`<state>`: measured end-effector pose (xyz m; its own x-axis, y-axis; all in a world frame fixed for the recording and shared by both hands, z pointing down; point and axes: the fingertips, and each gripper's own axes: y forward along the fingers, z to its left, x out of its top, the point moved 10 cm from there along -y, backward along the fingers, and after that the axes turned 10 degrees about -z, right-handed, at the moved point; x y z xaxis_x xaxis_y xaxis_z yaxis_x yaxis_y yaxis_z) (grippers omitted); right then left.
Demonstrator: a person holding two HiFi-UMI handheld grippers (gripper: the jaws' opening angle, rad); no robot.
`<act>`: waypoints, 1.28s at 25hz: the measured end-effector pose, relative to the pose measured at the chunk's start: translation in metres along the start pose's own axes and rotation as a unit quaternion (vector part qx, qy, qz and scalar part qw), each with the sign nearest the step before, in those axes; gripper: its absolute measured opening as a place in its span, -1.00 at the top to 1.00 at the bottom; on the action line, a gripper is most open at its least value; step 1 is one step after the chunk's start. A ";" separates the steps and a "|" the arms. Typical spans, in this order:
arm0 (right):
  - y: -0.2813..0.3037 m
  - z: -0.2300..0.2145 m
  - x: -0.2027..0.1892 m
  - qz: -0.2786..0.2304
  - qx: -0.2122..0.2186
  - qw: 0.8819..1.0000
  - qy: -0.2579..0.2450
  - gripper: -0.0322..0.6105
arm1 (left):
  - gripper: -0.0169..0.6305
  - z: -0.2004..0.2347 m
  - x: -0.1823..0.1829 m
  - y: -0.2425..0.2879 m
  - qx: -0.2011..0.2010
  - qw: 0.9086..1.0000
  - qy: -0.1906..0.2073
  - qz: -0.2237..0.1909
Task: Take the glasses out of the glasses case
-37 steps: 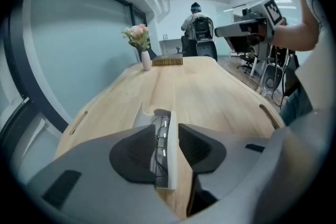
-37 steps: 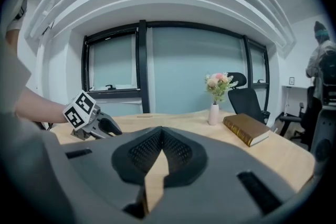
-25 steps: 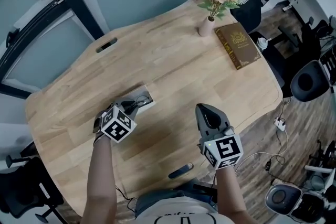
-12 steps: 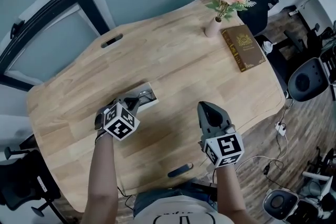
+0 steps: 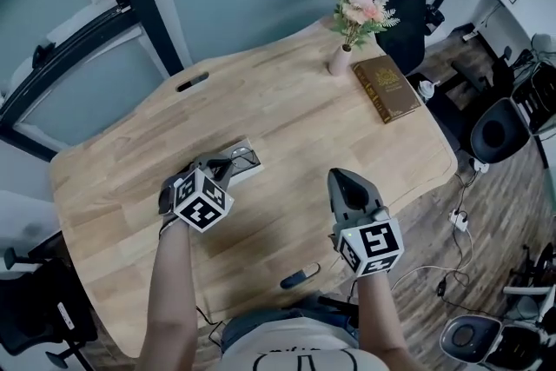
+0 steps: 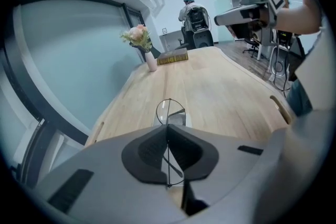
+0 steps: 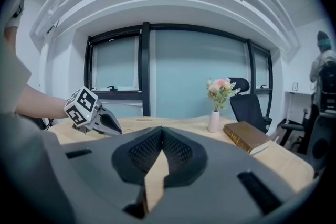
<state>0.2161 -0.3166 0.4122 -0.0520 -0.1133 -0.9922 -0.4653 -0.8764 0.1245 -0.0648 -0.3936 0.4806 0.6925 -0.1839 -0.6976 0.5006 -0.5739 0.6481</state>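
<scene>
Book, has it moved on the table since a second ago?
No. The book still lies right beside the vase, at the same angle; only the camera shifted.

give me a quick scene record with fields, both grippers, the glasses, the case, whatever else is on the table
left gripper: shut on the thin wire frame of the glasses
glasses: one round lens shows past the jaws, above the glasses case
glasses case: on the table, just ahead of the left gripper
right gripper: jaw tips together, nothing between them, off to the side of the case
far end of table: vase of flowers, book
</scene>
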 end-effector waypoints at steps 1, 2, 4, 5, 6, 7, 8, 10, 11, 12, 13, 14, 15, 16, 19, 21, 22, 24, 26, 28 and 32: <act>-0.005 0.003 0.003 -0.004 -0.002 1.000 -0.002 0.86 | 0.88 -0.001 0.003 -0.006 0.005 1.000 0.003 -0.005; -0.009 0.005 0.005 -0.008 -0.004 1.000 -0.003 0.86 | 0.88 -0.001 0.006 -0.012 0.009 1.000 0.006 -0.010; -0.016 0.011 0.011 -0.017 -0.007 1.000 -0.007 0.86 | 0.88 -0.001 0.010 -0.025 0.019 1.000 0.010 -0.019; -0.019 0.014 0.014 -0.021 -0.007 1.000 -0.009 0.86 | 0.88 -0.001 0.011 -0.031 0.023 0.999 0.010 -0.023; -0.021 0.018 0.017 -0.025 -0.006 1.000 -0.012 0.86 | 0.88 -0.001 0.011 -0.037 0.027 0.999 0.009 -0.026; -0.023 0.022 0.020 -0.029 -0.004 0.999 -0.015 0.86 | 0.88 -0.001 0.009 -0.043 0.031 0.999 0.008 -0.027; -0.025 0.026 0.022 -0.032 -0.002 0.999 -0.018 0.86 | 0.88 -0.001 0.007 -0.048 0.035 0.999 0.007 -0.026; -0.028 0.033 0.025 -0.035 0.002 0.999 -0.021 0.86 | 0.88 -0.001 0.002 -0.060 0.043 0.999 0.005 -0.024; -0.029 0.036 0.026 -0.036 0.004 0.999 -0.022 0.86 | 0.88 -0.001 -0.001 -0.065 0.047 0.999 0.004 -0.023; -0.030 0.040 0.026 -0.036 0.006 0.999 -0.022 0.86 | 0.88 -0.002 -0.004 -0.071 0.051 0.998 0.002 -0.022; -0.030 0.043 0.026 -0.037 0.008 0.999 -0.023 0.86 | 0.88 -0.002 -0.007 -0.077 0.056 0.998 0.001 -0.020; -0.031 0.047 0.027 -0.037 0.011 0.999 -0.023 0.86 | 0.88 -0.002 -0.010 -0.082 0.060 0.998 0.000 -0.019; -0.030 0.051 0.027 -0.038 0.014 0.999 -0.024 0.86 | 0.88 -0.001 -0.014 -0.088 0.064 0.998 -0.002 -0.017; -0.030 0.056 0.028 -0.038 0.018 0.999 -0.024 0.86 | 0.88 -0.001 -0.018 -0.094 0.069 0.997 -0.004 -0.016; -0.027 0.070 0.029 -0.040 0.031 0.998 -0.028 0.86 | 0.88 0.000 -0.033 -0.113 0.084 0.996 -0.014 -0.011; -0.025 0.080 0.029 -0.040 0.040 0.998 -0.030 0.86 | 0.88 0.000 -0.044 -0.123 0.091 0.996 -0.022 -0.007; -0.024 0.084 0.029 -0.039 0.045 0.998 -0.032 0.86 | 0.88 -0.001 -0.050 -0.127 0.094 0.995 -0.025 -0.004; -0.022 0.091 0.027 -0.037 0.053 0.997 -0.035 0.86 | 0.88 -0.004 -0.061 -0.134 0.100 0.994 -0.035 0.001; -0.020 0.097 0.024 -0.031 0.057 0.997 -0.035 0.86 | 0.88 -0.006 -0.072 -0.138 0.104 0.993 -0.054 0.001; -0.017 0.100 0.019 -0.023 0.061 0.997 -0.034 0.86 | 0.88 -0.007 -0.084 -0.139 0.105 0.991 -0.078 -0.002; -0.009 0.102 0.006 -0.003 0.066 0.997 -0.032 0.86 | 0.88 -0.010 -0.107 -0.130 0.098 0.991 -0.094 0.014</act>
<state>0.1302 -0.2613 0.4046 -0.1023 -0.0748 -0.9919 -0.5773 -0.8076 0.1204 -0.1988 -0.2913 0.4737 0.5862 -0.3371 -0.7367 0.3597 -0.7066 0.6094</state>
